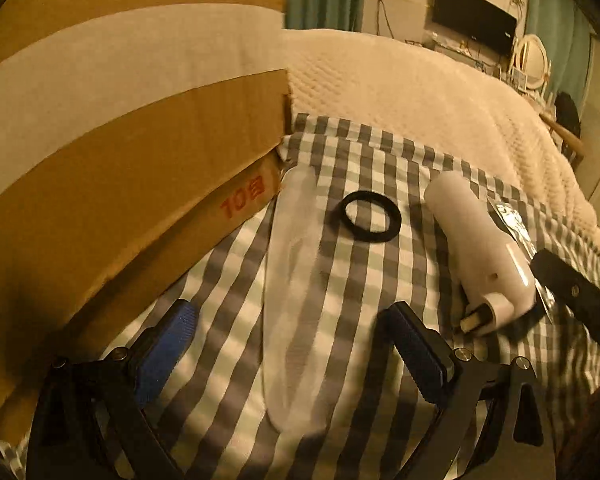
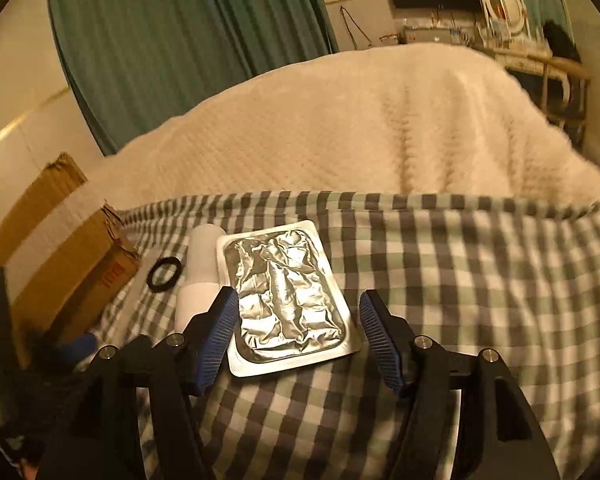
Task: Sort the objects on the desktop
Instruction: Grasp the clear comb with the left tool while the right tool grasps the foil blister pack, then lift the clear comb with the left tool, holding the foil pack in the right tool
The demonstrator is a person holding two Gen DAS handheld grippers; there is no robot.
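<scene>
Flanking foil packet (image 2: 286, 294), tongs (image 2: 296, 334) apart

Cream quilted blanket (image 2: 340, 128) behind checked cloth (image 2: 460, 264), teal curtains (image 2: 172, 32), wall TV (image 1: 474, 16), oval mirror (image 1: 534, 60).

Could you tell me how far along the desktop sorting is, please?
Nothing looks sorted yet. The white sock, black hair tie, white bottle and foil blister pack all lie loose on the checked cloth. Both tools are open and empty: left tool over the sock, right tool around the pack. Everything remains.
</scene>
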